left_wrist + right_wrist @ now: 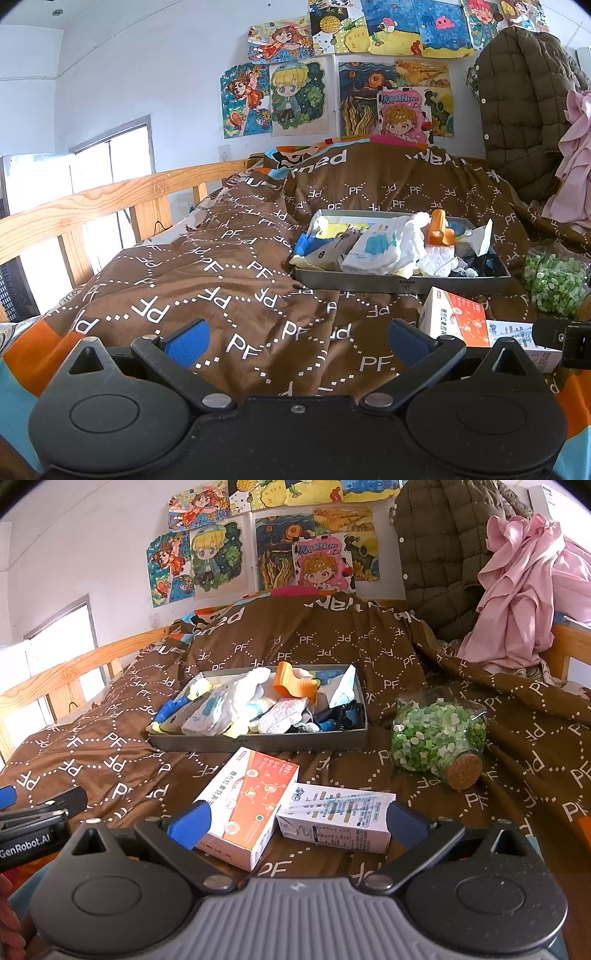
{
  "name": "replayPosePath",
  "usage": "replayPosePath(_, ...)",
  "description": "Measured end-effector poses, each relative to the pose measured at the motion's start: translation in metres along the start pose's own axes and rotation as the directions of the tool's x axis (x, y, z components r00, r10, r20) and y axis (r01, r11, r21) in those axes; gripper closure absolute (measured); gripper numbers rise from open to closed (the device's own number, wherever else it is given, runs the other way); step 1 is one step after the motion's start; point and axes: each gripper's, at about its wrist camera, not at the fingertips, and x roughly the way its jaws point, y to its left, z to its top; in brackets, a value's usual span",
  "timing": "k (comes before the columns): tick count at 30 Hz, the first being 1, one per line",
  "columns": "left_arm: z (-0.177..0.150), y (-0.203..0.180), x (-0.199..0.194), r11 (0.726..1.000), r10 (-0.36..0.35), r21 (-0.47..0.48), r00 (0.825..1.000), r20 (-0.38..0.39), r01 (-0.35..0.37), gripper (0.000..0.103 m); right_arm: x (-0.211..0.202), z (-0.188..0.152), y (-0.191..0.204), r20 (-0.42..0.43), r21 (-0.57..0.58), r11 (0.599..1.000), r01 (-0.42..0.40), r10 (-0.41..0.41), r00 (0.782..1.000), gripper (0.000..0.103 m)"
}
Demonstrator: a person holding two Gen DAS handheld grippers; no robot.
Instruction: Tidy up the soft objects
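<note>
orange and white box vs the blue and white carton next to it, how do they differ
The orange and white box is larger and lies flat, its long side running away from the camera; the blue and white carton is smaller and lies crosswise. The box is printed with red-orange graphics, the carton with blue print, and a wrapped straw lies along its top. Both rest on the brown blanket in front of the grey tray, between the open right gripper's fingers.

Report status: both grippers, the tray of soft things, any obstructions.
Left gripper open, empty. Right gripper open, empty. Grey tray heaped, untouched. Two cartons and corked jar lie before it.
</note>
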Motion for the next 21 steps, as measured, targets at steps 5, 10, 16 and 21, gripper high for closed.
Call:
replayPosePath(5,0.0003,0.0001,-0.0001,1.0,-0.001,0.001,1.0,-0.001,0.001,0.001,0.0,0.0002,0.0,0.0,0.0,1.0,0.0,0.0,1.0,0.0)
replayPosePath(10,-0.0024,0.002,0.0005,1.0,-0.001,0.004,1.0,-0.006,0.001,0.001,-0.0001,0.0006,-0.0002,-0.001,0.001,1.0,0.0,0.0,1.0,0.0)
replayPosePath(16,-0.002,0.0016,0.0004,1.0,-0.001,0.004,1.0,-0.006,0.001,0.001,0.0,0.0001,-0.0002,-0.001,0.001,1.0,-0.001,0.001,1.0,0.0)
replayPosePath(21,-0.0018,0.0014,0.0003,1.0,-0.001,0.005,1.0,-0.007,0.001,0.001,-0.0002,-0.0007,0.0006,-0.002,0.002,1.0,-0.001,0.001,1.0,0.0)
